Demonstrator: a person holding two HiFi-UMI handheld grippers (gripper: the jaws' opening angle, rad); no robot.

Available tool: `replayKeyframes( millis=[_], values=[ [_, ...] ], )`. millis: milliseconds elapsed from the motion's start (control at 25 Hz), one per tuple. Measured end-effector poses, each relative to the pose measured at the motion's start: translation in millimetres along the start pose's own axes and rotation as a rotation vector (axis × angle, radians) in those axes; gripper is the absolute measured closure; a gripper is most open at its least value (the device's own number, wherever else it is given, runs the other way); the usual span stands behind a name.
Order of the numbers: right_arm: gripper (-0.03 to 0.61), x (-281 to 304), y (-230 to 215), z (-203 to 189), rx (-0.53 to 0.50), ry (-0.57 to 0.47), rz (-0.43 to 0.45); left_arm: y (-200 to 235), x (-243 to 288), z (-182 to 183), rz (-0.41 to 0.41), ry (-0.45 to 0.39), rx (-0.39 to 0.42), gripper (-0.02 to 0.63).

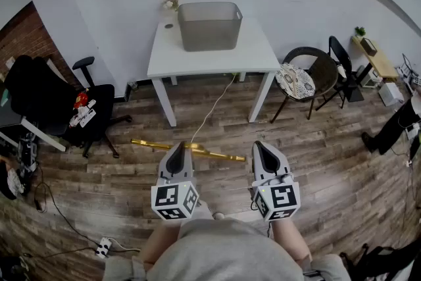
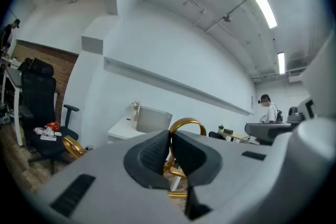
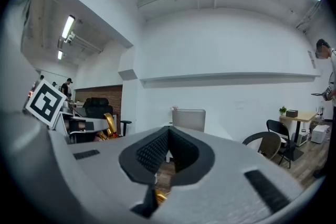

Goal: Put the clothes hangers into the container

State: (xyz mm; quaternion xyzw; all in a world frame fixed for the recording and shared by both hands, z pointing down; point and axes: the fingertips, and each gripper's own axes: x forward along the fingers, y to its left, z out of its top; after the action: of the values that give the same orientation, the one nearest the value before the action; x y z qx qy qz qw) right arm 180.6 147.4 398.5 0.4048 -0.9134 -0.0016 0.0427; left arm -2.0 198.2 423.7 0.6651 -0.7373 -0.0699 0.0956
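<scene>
Gold hangers held over the floor, container far off on the tabletop.
Left gripper (image 2: 170, 136) fingers clamped on the hook of the gold clothes hangers (image 1: 148, 143), held level over the wood floor (image 1: 316, 161). Right gripper (image 1: 264, 149) fingers pressed together, nothing between them. Gray container (image 1: 209, 26) sits on the far white tabletop (image 1: 256, 56).

Light: we are seeing bright, even light from ceiling tubes (image 2: 261, 3).
Edges: we are getting strong fisheye bending and dark corners.
Focus: the foreground is perhaps blurring slightly.
</scene>
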Motion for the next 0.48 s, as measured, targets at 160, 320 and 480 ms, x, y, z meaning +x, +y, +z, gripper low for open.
replayKeyframes(
  millis=[160, 320, 480],
  values=[
    [0.578, -11.2, 3.2, 1.2, -0.008, -0.001, -0.003, -2.5, -10.4, 2.9, 0.001, -0.01, -0.008, 0.595],
    [0.578, -15.8, 4.3, 2.5, -0.012, -0.004, 0.004, -5.5, -14.4, 4.3, 0.005, -0.016, -0.017, 0.595],
    [0.578, -18.2, 3.4, 2.7, -0.021, -0.006, 0.013, -8.3, -16.3, 4.9, 0.012, -0.02, -0.019, 0.595]
  ],
)
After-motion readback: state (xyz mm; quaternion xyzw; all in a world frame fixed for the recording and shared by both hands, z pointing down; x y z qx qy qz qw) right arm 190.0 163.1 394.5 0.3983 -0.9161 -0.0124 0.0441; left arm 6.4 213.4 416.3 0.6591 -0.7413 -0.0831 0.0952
